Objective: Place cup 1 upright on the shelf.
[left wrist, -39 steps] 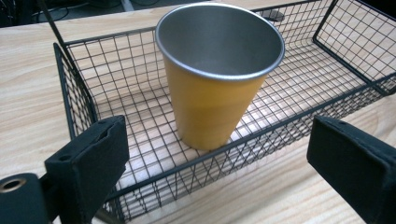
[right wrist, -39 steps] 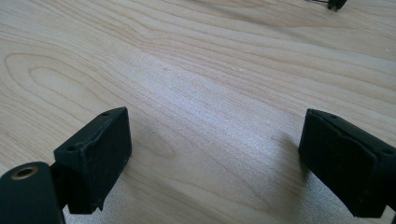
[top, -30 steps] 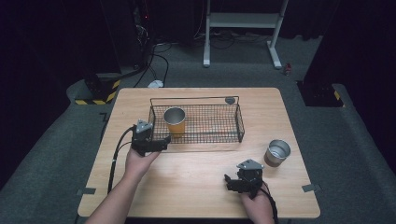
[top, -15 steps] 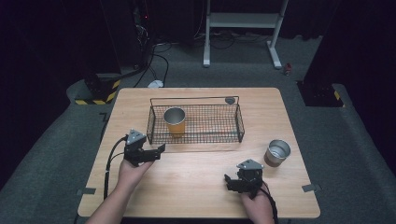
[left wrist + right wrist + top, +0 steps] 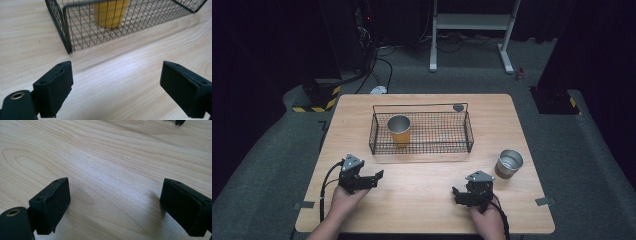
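Note:
A black wire basket point(image 5: 468, 131) stands at the middle of the wooden table point(image 5: 422, 200). Inside its left end a yellow cup point(image 5: 399, 130) stands upright, and the same cup point(image 5: 110, 13) appears behind the mesh point(image 5: 75, 30) in the left gripper view. A silver cup point(image 5: 509, 163) stands on the table right of the basket. My left gripper point(image 5: 374, 177) rests near the front left, jaws wide apart and empty, pointing right. My right gripper point(image 5: 457, 194) sits at the front right, open and empty, over bare wood point(image 5: 112, 170).
A small dark round thing point(image 5: 458, 107) lies just behind the basket's far right corner. Cables point(image 5: 327, 185) trail from the left gripper toward the front edge. Beyond the table lie grey floor, a white stand point(image 5: 472, 25) and a yellow-black striped block point(image 5: 314, 106).
My left gripper has drawn back from the basket's left end toward the front left of the table. The right gripper has stayed where it was.

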Motion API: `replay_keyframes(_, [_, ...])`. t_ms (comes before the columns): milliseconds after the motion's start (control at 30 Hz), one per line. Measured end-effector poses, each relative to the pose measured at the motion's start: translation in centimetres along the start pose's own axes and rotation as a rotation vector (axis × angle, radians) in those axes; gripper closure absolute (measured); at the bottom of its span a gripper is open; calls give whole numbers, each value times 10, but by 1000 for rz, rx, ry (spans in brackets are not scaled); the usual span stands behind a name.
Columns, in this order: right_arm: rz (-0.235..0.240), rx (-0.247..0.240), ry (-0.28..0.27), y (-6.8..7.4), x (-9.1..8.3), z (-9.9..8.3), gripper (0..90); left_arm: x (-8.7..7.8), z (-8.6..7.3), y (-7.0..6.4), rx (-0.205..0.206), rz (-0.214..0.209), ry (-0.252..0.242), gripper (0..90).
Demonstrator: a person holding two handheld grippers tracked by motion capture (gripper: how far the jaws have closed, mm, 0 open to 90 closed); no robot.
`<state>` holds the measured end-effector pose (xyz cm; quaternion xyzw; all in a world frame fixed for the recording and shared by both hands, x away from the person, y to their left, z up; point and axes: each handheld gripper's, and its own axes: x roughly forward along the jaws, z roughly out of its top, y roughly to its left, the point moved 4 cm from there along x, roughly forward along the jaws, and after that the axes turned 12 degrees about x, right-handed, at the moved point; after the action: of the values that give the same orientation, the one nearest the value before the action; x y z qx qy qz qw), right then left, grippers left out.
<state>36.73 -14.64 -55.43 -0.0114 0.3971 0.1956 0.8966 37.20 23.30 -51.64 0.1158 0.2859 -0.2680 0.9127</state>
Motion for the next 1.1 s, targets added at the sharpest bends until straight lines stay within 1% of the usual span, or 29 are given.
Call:
replay_keyframes(67, [0, 0, 0, 0, 0, 0, 95, -1, -3, -1, 0, -3, 5, 117])
replay_keyframes(100, [0, 0, 0, 0, 0, 0, 95, -2, -5, -2, 10, -7, 12, 117])
replay_keyframes(167, [0, 0, 0, 0, 0, 0, 95, -3, -11, -3, 17, -13, 25, 116])
replay_keyframes(200, [0, 0, 0, 0, 0, 0, 95, -4, -16, -6, 14, -20, 32, 116])
replay_keyframes(233, [0, 0, 0, 0, 0, 0, 95, -4, -16, -6, 14, -20, 32, 116])
replay_keyframes(367, [0, 0, 0, 0, 0, 0, 95, -5, -28, -8, 43, -27, 69, 120])
replay_keyframes(433, [0, -2, -1, 0, 0, 0, 95, -4, -34, -9, 50, -27, 85, 122])
replay_keyframes(467, [0, 0, 0, 0, 0, 0, 95, -3, -39, -10, 68, -24, 104, 122])
replay_keyframes(533, [0, 0, 0, 0, 0, 0, 95, -3, -40, -11, 66, -26, 105, 122])
replay_keyframes(633, [0, 0, 0, 0, 0, 0, 95, -3, -43, -14, 74, -30, 120, 122])
replay_keyframes(700, [0, 0, 0, 0, 0, 0, 95, -3, -44, -16, 82, -21, 123, 120])
replay_keyframes(733, [1, 0, 0, 0, 0, 0, 95, -2, -44, -17, 94, -16, 129, 118])
replay_keyframes(833, [1, -1, 0, 0, 0, 0, 95, -3, -45, -19, 97, -11, 133, 116])
replay_keyframes(900, [2, -2, 0, 0, 0, 0, 95, -2, -46, -19, 88, -15, 135, 108])
replay_keyframes(967, [5, -5, 1, 0, 0, 0, 95, 0, -46, -19, 82, -12, 149, 78])
replay_keyframes(1100, [15, -14, 3, -1, -1, -1, 94, 1, -47, -21, 107, 0, 162, 61])
